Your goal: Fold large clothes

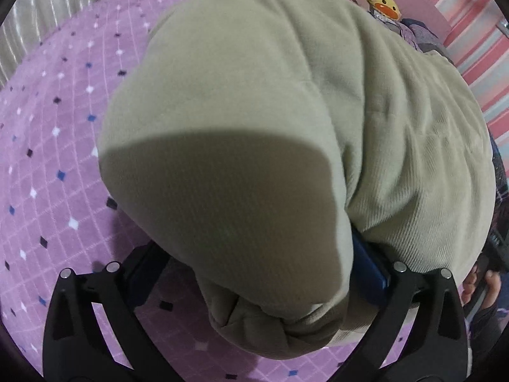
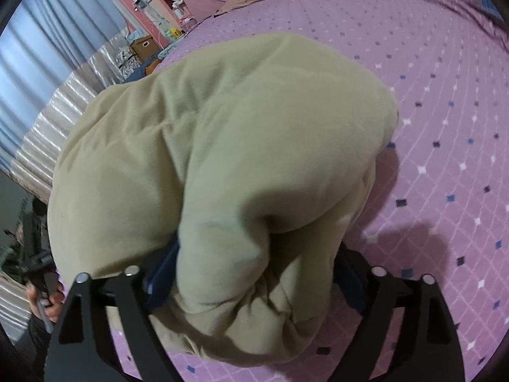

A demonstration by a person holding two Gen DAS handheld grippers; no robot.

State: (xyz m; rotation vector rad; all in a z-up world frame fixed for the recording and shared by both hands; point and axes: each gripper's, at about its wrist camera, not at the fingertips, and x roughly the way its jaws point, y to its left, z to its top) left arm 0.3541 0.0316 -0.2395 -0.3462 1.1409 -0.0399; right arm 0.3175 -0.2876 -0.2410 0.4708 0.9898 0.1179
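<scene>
A large olive-green garment (image 1: 254, 102) lies bunched and folded over on a purple patterned bedspread (image 1: 54, 146). My left gripper (image 1: 254, 254) stands wide around its near bunched end. The left blue pad is apart from the cloth and the right pad lies against it. In the right wrist view the same garment (image 2: 222, 146) fills the middle. My right gripper (image 2: 256, 264) straddles its near end with the jaws spread, cloth between them and not pinched. A hand (image 1: 483, 283) on the other gripper shows at the right edge.
The bedspread (image 2: 445, 127) stretches far to the right. A yellow duck toy (image 1: 383, 3) and pillows lie at the head end. A cardboard box (image 2: 143, 44), blue curtain (image 2: 47, 47) and silver bed skirt (image 2: 41, 137) are beyond the bed's left edge.
</scene>
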